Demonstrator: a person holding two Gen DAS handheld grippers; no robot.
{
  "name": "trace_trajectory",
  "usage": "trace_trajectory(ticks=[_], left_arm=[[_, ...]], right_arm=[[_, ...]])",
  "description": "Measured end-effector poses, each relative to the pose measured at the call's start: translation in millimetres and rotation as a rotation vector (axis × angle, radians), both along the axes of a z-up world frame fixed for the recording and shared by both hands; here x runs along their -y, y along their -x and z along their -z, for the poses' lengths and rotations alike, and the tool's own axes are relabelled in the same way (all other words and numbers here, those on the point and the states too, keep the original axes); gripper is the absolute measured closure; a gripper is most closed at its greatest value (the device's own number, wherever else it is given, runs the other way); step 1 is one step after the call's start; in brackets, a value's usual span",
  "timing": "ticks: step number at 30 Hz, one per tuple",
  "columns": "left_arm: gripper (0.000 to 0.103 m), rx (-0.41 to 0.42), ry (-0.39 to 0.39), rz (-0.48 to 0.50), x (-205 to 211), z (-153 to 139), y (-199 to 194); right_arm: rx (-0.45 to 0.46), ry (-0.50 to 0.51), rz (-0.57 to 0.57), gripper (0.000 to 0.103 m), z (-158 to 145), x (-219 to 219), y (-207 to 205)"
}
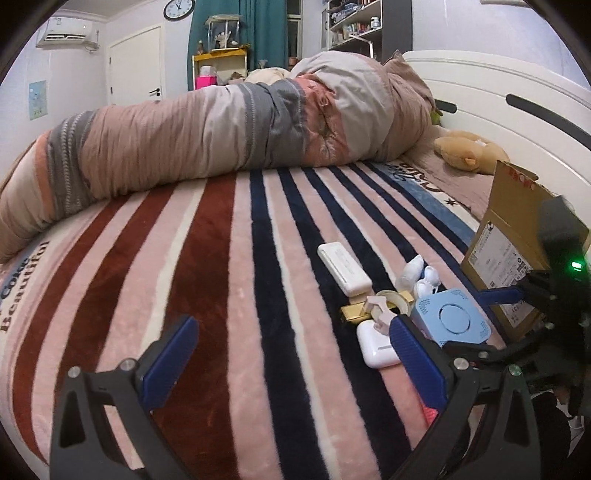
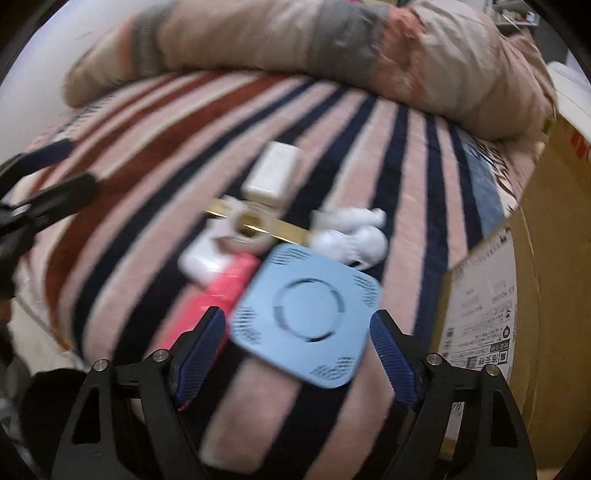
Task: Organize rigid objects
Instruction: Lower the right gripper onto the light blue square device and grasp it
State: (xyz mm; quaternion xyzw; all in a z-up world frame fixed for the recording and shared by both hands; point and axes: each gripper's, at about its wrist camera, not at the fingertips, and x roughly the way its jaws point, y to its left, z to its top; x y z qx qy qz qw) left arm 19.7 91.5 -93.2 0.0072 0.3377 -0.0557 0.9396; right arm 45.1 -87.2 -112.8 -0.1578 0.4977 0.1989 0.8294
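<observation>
Right gripper (image 2: 297, 354) spread, unclenched, straddling pale-blue rounded-square plastic device (image 2: 306, 317) at lower centre; looks light, stiff, slick; pinch flat side edges. Left gripper (image 1: 291, 354) released, empty.

I see my bed (image 1: 155, 266) spread with a plush blanket striped pink, rust and navy. A rolled duvet (image 1: 221, 133) lies across its far side, and the white headboard (image 1: 491, 110) curves along the right. On the far wall a clock (image 1: 178, 9) hangs near a teal curtain (image 1: 258, 33). To the left are a white door (image 1: 136, 62) and an air conditioner (image 1: 66, 32); shelves (image 1: 354, 26) stand far right. A yellow cabinet (image 1: 218, 61) sits below the curtain.
</observation>
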Motion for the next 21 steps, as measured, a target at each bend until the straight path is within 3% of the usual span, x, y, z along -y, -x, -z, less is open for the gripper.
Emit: trace_trajectory(ticks=[5, 8, 11, 13, 14, 18, 21], left_arm=[[0.001, 0.052, -0.012, -0.013, 5, 2, -2], [0.001, 0.102, 0.017, 0.048, 7, 1, 1], [0.001, 0.096, 0.006, 0.049, 8, -1, 0], [0.001, 0.085, 0.013, 0.062, 8, -1, 0], [0.001, 0.083, 0.016, 0.066, 8, -1, 0], [0.001, 0.077, 0.018, 0.077, 9, 1, 2], [0.001, 0.075, 0.024, 0.082, 11, 0, 1]], right_arm=[[-0.066, -0.058, 0.03, 0.013, 12, 7, -16], [-0.081, -0.061, 0.041, 0.01, 17, 2, -22], [-0.068, -0.048, 0.029, 0.008, 21, -6, -24], [-0.052, -0.042, 0.008, 0.013, 21, -9, -25], [-0.032, -0.022, -0.007, 0.018, 20, -10, -22], [0.017, 0.042, -0.222, 0.018, 16, -16, -2], [0.03, 0.067, -0.221, 0.018, 13, -12, 2]])
